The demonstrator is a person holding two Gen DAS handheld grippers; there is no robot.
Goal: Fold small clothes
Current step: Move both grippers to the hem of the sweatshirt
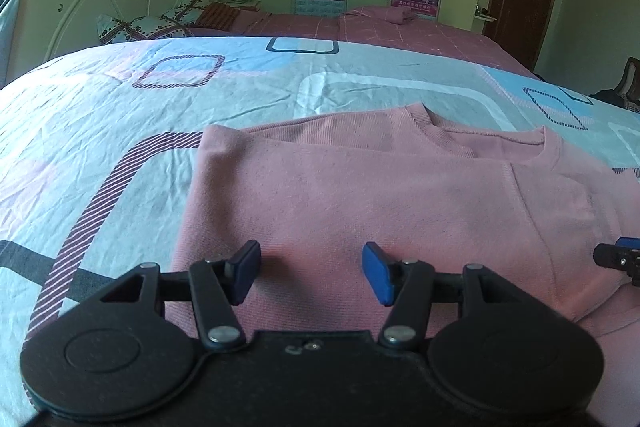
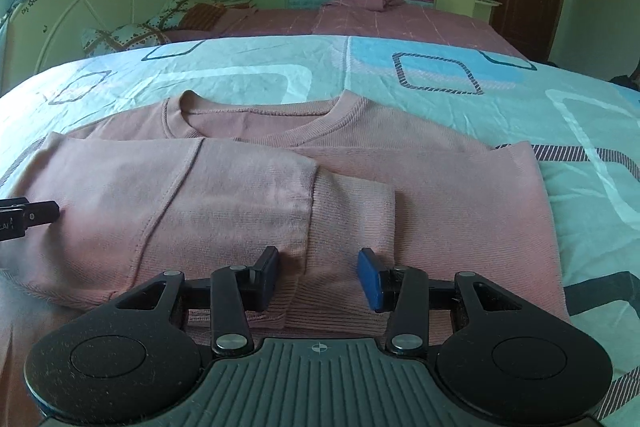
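A big bed (image 2: pixel 440 83) has a blue sheet. The pink top (image 2: pixel 240 195) lies flat on it, just ahead of both claws. The left claw (image 1: pixel 311 273) is partly open and holds nothing. The right claw (image 2: pixel 318 277) is partly open over the cuff (image 2: pixel 352 211), not pinching it.

Both wrist views look close over one sweater (image 1: pixel 360 195)

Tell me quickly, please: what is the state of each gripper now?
Left gripper: open, holding nothing, above the pink sweater.
Right gripper: open, holding nothing, its jaws on either side of the sleeve cuff.
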